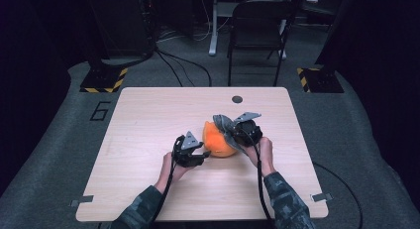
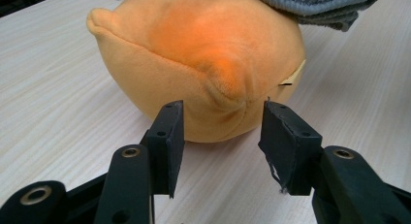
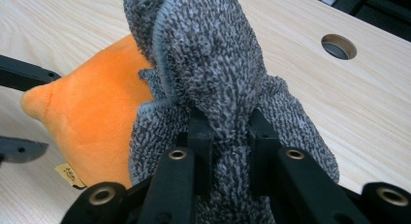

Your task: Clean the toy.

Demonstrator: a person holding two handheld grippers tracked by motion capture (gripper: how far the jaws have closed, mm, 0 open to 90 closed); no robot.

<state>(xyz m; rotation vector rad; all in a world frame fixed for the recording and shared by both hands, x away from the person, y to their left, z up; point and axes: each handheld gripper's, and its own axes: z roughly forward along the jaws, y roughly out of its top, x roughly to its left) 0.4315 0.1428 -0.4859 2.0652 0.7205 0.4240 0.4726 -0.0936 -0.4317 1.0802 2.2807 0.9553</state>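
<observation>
An orange plush toy (image 1: 218, 140) lies near the middle of the wooden table (image 1: 148, 115). In the left gripper view the plush toy (image 2: 203, 54) sits just beyond my left gripper (image 2: 223, 132), whose jaws stand open on either side of its puckered seam without pressing it. On the high view the left gripper (image 1: 204, 154) points at the toy from the left. My right gripper (image 3: 228, 141) is shut on a grey fuzzy cloth (image 3: 213, 64), held bunched above and against the toy (image 3: 92, 117). The cloth (image 1: 223, 124) drapes over the toy's right side.
A round cable hole (image 1: 237, 99) lies in the table near its far edge. A black folding chair (image 1: 257, 26) stands beyond the table, with cables on the floor. A small tag (image 3: 68, 174) hangs from the toy.
</observation>
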